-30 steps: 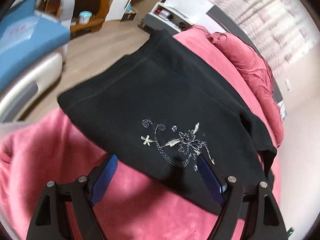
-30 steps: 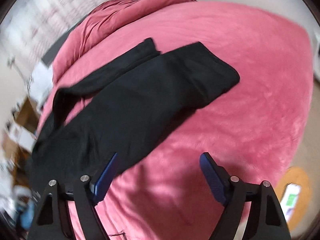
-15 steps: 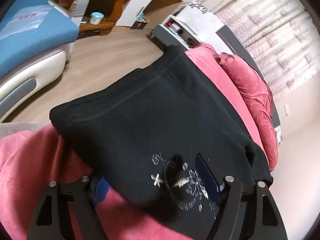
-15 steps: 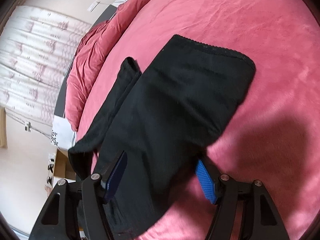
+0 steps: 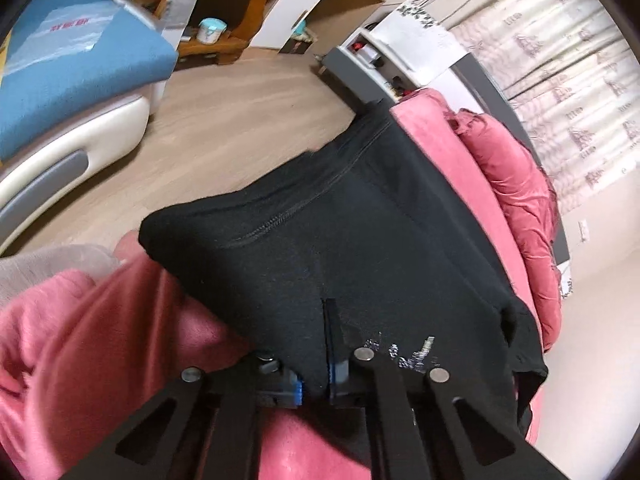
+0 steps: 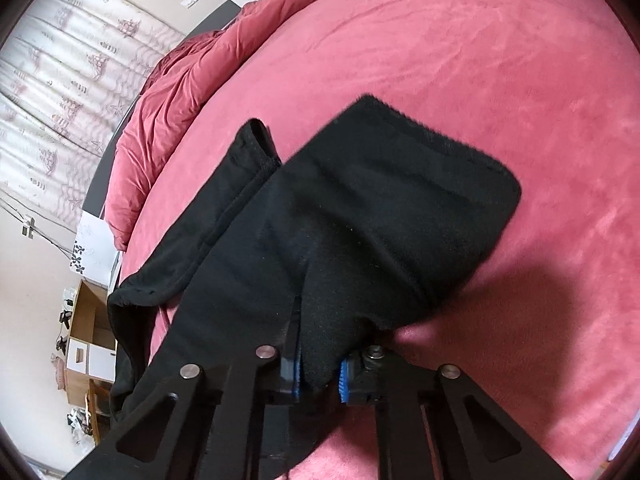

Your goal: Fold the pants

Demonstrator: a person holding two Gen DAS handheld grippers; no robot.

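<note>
I have the left gripper [image 5: 316,376] clamped on the near edge of the pants [image 5: 360,240] and the right gripper [image 6: 318,376] closing on the leg end, the pants running from each toward 12 o'clock across the bed [image 6: 500,60].

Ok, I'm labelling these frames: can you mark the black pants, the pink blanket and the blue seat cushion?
black pants [image 5: 360,240]: left wrist view, flat cloth beside the stitched seam.
pink blanket [image 6: 500,60]: right wrist view, bare stretch beyond the pants.
blue seat cushion [image 5: 80,68]: left wrist view, its top surface.
</note>
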